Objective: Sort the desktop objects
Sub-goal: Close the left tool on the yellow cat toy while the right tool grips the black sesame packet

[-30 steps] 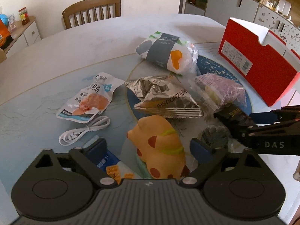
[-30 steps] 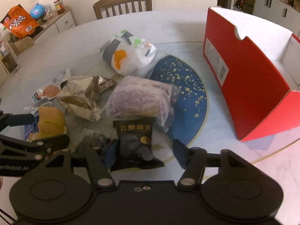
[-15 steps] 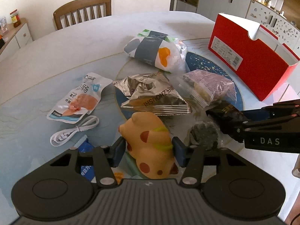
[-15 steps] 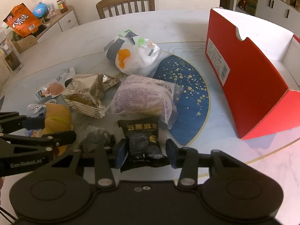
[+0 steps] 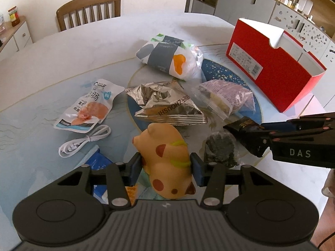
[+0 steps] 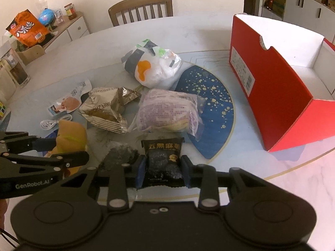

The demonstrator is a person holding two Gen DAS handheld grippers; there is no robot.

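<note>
My left gripper (image 5: 165, 168) is shut on an orange spotted toy animal (image 5: 165, 159), which also shows in the right wrist view (image 6: 71, 133). My right gripper (image 6: 163, 171) is shut on a black snack packet (image 6: 162, 159); in the left wrist view the packet (image 5: 244, 126) sticks out of the right gripper at the right. An open red box (image 6: 278, 96) with a white inside stands on the table at the right, also seen in the left wrist view (image 5: 270, 62).
On the round table lie a silver foil packet (image 5: 167, 104), a purple bread bag (image 6: 169, 110), a white tissue pack (image 5: 169, 58), a sausage pouch (image 5: 88, 106), a white cable (image 5: 83, 140), a dark lump in clear wrap (image 5: 219, 148) and a blue packet (image 5: 98, 163). A wooden chair (image 5: 88, 10) stands behind.
Both grippers have closed, the left on the toy animal and the right on the black snack packet, from wide open a second ago. Both views have risen a little.
</note>
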